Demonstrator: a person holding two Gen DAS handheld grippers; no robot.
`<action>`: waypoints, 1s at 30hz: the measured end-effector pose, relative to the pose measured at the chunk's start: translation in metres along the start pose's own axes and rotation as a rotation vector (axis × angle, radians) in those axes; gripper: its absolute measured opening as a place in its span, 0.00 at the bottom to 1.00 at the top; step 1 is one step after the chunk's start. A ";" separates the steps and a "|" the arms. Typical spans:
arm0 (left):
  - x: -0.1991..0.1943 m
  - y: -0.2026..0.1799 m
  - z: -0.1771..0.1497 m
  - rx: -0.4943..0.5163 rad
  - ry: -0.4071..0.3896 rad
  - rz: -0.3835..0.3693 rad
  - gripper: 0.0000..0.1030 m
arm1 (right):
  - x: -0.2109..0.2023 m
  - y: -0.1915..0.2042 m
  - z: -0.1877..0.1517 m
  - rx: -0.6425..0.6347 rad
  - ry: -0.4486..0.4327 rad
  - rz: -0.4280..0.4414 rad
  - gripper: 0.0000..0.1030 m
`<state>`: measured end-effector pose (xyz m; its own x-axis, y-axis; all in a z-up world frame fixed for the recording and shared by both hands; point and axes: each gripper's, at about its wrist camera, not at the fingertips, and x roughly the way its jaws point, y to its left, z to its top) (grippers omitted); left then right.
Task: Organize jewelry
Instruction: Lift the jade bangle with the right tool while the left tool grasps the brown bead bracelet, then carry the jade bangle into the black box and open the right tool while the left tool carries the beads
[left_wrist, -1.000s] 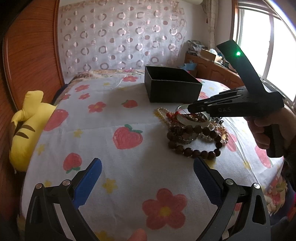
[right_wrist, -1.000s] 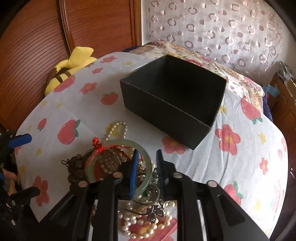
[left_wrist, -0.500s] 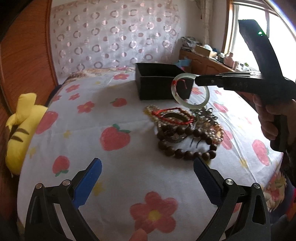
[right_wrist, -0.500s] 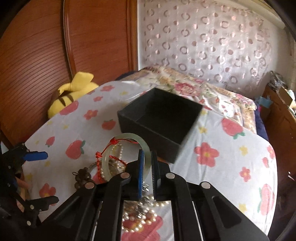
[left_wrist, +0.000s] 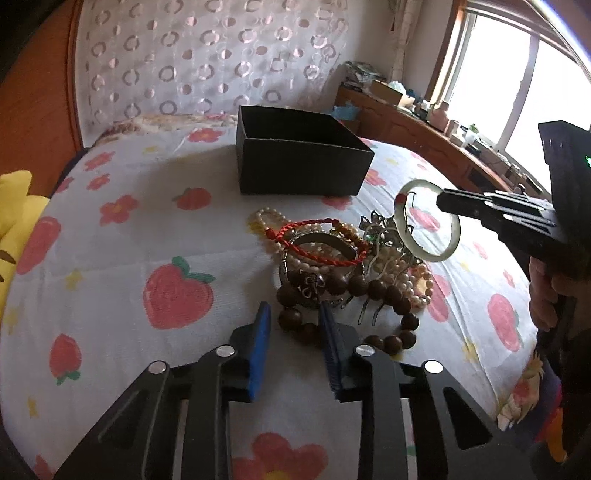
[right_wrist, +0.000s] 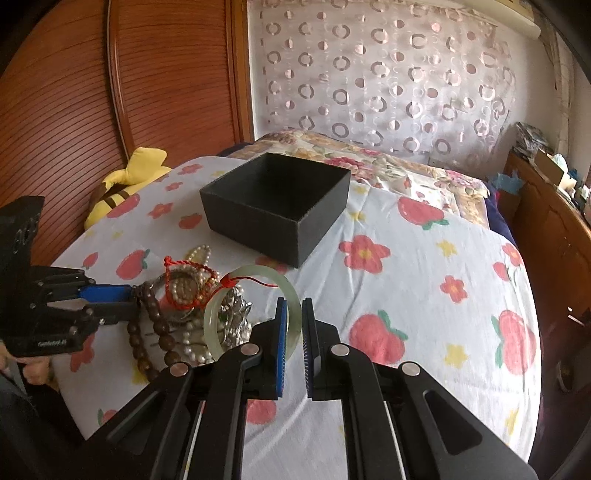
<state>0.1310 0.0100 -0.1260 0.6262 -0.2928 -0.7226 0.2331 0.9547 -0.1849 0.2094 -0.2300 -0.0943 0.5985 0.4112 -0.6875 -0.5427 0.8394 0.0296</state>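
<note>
A heap of jewellery lies on the flowered bedsheet: a wooden bead bracelet, a red cord bracelet, pearl strands and silver pieces. Behind the heap stands an open black box. My left gripper is low at the near side of the heap. Its jaws are closing around the bead bracelet, and a sliver of gap still shows beside the left pad. My right gripper is shut on a pale green jade bangle, held in the air above the heap's right side.
A yellow plush toy lies at the left edge of the bed by the wooden headboard. A wooden cabinet runs along the right side. The sheet curves down at the near and right edges.
The right gripper lifted the jade bangle off the heap and carried it up and to the right. The left gripper moved forward to the bead bracelet and its jaws narrowed from wide open.
</note>
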 end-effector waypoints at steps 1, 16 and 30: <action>0.001 -0.002 0.000 0.004 0.000 0.005 0.21 | 0.001 0.001 0.000 0.000 -0.001 0.000 0.09; -0.006 -0.002 -0.005 0.051 -0.008 0.040 0.12 | -0.008 0.016 0.010 -0.011 -0.043 0.023 0.09; -0.080 -0.019 0.028 0.069 -0.224 0.002 0.11 | -0.007 0.014 0.052 -0.005 -0.102 -0.011 0.09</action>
<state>0.0973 0.0141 -0.0463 0.7742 -0.3030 -0.5556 0.2774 0.9516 -0.1325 0.2280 -0.2024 -0.0513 0.6616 0.4360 -0.6101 -0.5382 0.8426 0.0186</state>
